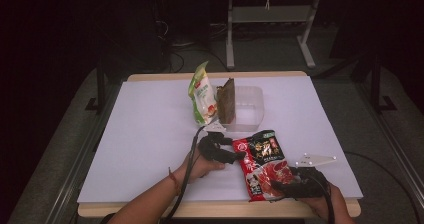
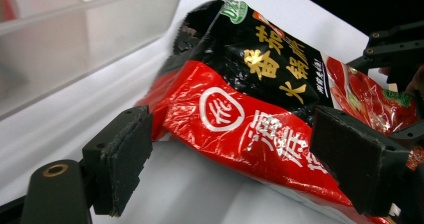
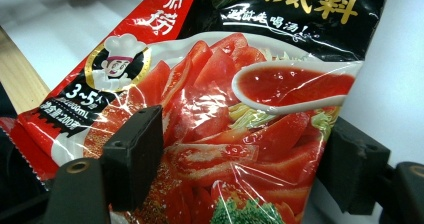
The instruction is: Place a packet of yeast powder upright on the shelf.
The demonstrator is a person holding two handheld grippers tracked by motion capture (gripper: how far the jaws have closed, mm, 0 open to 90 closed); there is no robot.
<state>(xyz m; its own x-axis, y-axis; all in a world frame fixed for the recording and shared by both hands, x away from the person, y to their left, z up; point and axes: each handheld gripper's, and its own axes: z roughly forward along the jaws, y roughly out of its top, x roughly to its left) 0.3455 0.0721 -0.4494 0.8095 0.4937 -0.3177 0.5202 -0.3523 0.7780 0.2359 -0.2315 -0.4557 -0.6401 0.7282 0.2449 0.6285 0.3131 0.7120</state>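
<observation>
At the near edge of the tabletop point(image 1: 150, 129), the right hand-held gripper point(image 1: 285, 186) sits at the bottom end of a red and black soup-base pouch point(image 1: 262, 164). In the right gripper view its 2 black jaws stand on either side of the pouch's lower part point(image 3: 235, 134), where tomatoes and a white spoon of sauce are printed. The film lies between the pads; whether they actually press on it I cannot tell. The person's right hand point(image 1: 325, 201) holds this tool by the table's wooden front edge, with the grey three-cornered plate point(image 1: 315, 160) on top of it.

A little further in and to the left, the left hand-held gripper point(image 1: 235, 156) meets the pouch at its upper left side. In the left gripper view the jaws are spread wide and released, with the red band of the pouch point(image 2: 240, 129) lying between the pads and clear of both. The left hand point(image 1: 200, 166) grips the tool from behind, its cable trailing back along the forearm.

The pouch lies on the white cover, tilted, its black top end pointing away from the person.

Beyond it stands a clear plastic box point(image 1: 250, 106), just past the pouch's top. A brown packet point(image 1: 226, 101) leans upright at the box's left wall, and a green and white bag point(image 1: 202, 94) stands just beside that, further left.
</observation>
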